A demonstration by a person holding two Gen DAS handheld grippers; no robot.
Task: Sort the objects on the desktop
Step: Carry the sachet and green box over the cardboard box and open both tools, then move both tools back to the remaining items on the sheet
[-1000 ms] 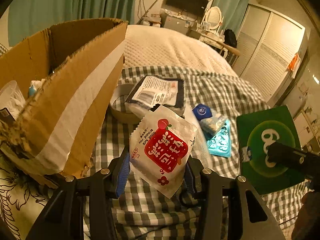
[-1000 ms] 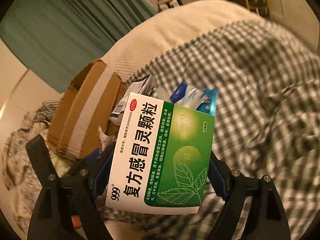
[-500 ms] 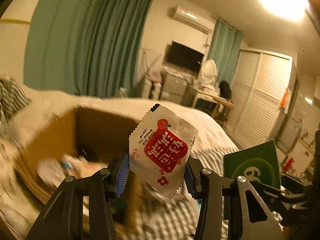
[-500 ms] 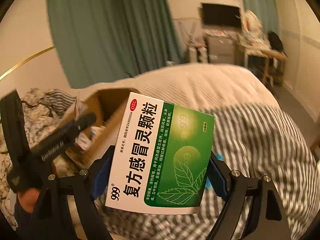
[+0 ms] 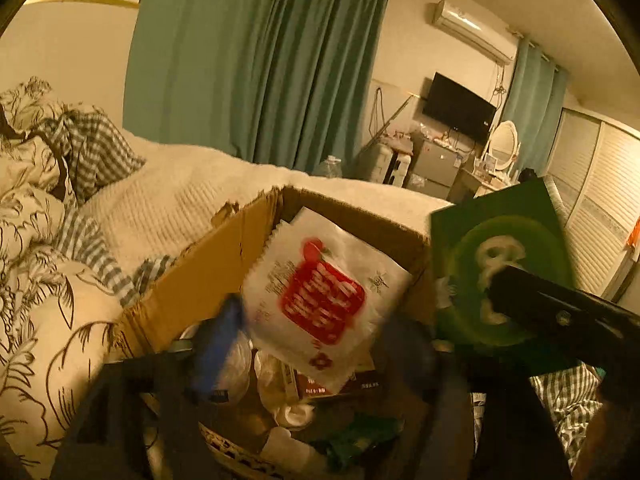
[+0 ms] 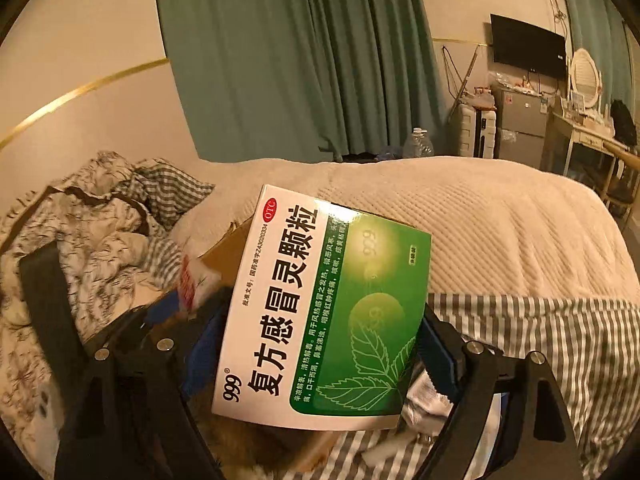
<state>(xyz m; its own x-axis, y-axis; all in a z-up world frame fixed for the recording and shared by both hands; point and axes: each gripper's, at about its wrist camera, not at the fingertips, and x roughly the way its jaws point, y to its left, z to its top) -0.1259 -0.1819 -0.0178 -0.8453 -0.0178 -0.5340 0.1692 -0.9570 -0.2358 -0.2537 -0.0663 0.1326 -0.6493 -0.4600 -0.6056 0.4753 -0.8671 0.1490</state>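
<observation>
A white snack packet point(image 5: 320, 308) with a red label hangs over the open cardboard box point(image 5: 208, 272), blurred. My left gripper point(image 5: 320, 344) is blurred; its jaws look spread wider than the packet, which seems loose between them. My right gripper point(image 6: 320, 344) is shut on a green and white medicine box point(image 6: 324, 312), held just right of the cardboard box point(image 6: 228, 252). The medicine box also shows in the left wrist view point(image 5: 500, 272). The packet edge point(image 6: 188, 284) and left gripper point(image 6: 160, 312) show at left in the right wrist view.
The cardboard box holds several packets and wrappers point(image 5: 288, 408). It stands on a bed with a checked sheet point(image 6: 540, 340), a beige blanket point(image 6: 480, 232) and rumpled floral bedding point(image 5: 36, 280). Green curtains point(image 5: 260, 60) and furniture stand behind.
Both grippers have swung over to the cardboard box. The left jaws have spread and the snack packet is dropping, blurred, into the box. The right gripper still holds the medicine box.
</observation>
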